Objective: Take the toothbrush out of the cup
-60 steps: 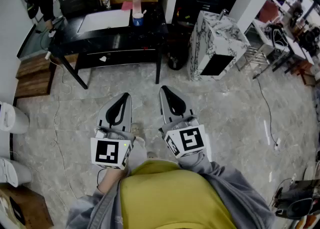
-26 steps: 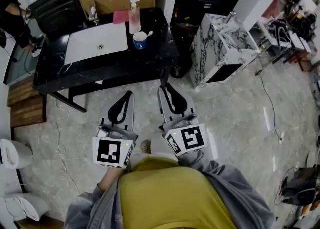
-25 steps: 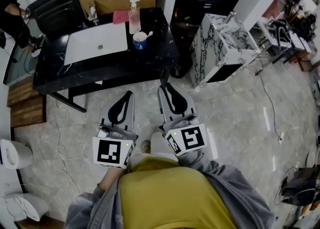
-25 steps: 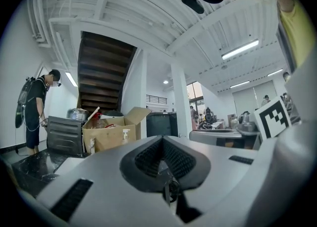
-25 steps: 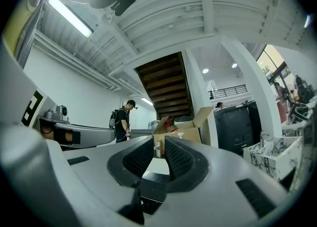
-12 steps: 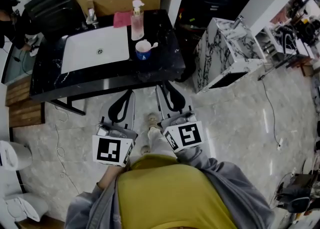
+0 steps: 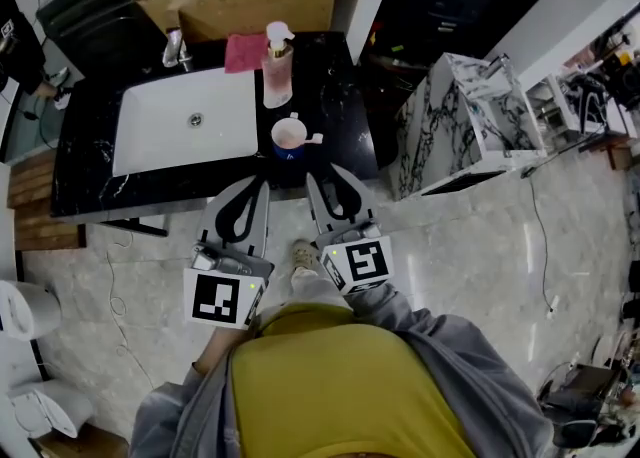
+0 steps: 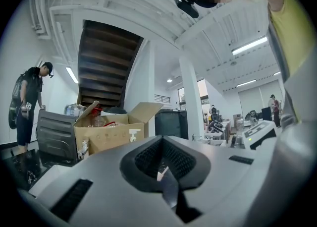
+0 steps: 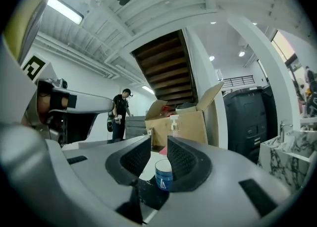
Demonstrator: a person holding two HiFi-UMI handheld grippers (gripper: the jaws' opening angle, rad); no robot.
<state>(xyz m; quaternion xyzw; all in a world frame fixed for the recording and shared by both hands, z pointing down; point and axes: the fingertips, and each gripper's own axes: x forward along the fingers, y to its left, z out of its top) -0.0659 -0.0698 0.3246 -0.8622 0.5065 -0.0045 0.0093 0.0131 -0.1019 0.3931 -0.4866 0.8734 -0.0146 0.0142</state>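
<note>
right gripper now nearer the cup — jaws opening

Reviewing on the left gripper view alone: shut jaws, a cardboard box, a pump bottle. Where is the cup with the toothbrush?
Observer: Head view: the cup stands on the black counter, right of the white sink, the toothbrush leaning over its rim.
Operator: Right gripper on it?
Observer: No. The right gripper is just short of the cup, jaws opening, nothing between them.
Operator: Where's the left gripper?
Observer: The left gripper is beside the right one, at the counter's front edge.
</note>
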